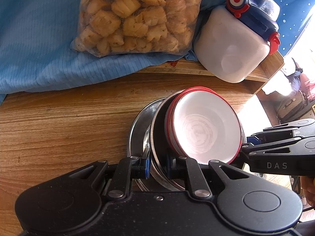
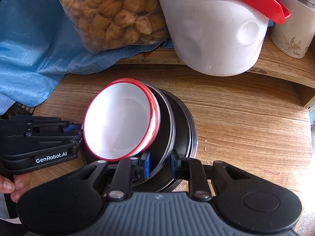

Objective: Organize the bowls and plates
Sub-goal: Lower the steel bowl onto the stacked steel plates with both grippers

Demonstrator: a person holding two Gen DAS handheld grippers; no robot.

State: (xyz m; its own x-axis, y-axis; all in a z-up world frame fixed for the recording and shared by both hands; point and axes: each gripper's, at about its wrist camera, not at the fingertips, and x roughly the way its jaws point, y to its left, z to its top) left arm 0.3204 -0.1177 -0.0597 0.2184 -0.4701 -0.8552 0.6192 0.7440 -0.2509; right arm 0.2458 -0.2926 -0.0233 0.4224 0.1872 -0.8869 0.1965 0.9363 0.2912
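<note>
A white bowl with a red rim [image 1: 204, 125] [image 2: 120, 123] lies tilted inside a dark steel bowl [image 1: 159, 137] [image 2: 167, 129], which rests on a steel plate [image 1: 137, 125] [image 2: 189, 125] on the wooden table. My left gripper [image 1: 158, 165] [image 2: 78, 131] has its jaws close around the steel bowl's near rim. My right gripper [image 2: 160, 165] [image 1: 246, 143] has its jaws around the opposite rim of the same stack. Whether the pads press the rim is not plain in either view.
A clear bag of biscuits [image 1: 137, 15] [image 2: 114, 13] lies on a blue cloth [image 1: 39, 39] [image 2: 25, 45] at the back. A white plastic jar with a blue and red lid [image 1: 232, 39] [image 2: 214, 31] stands behind the stack. A patterned cup [image 2: 293, 23] stands at far right.
</note>
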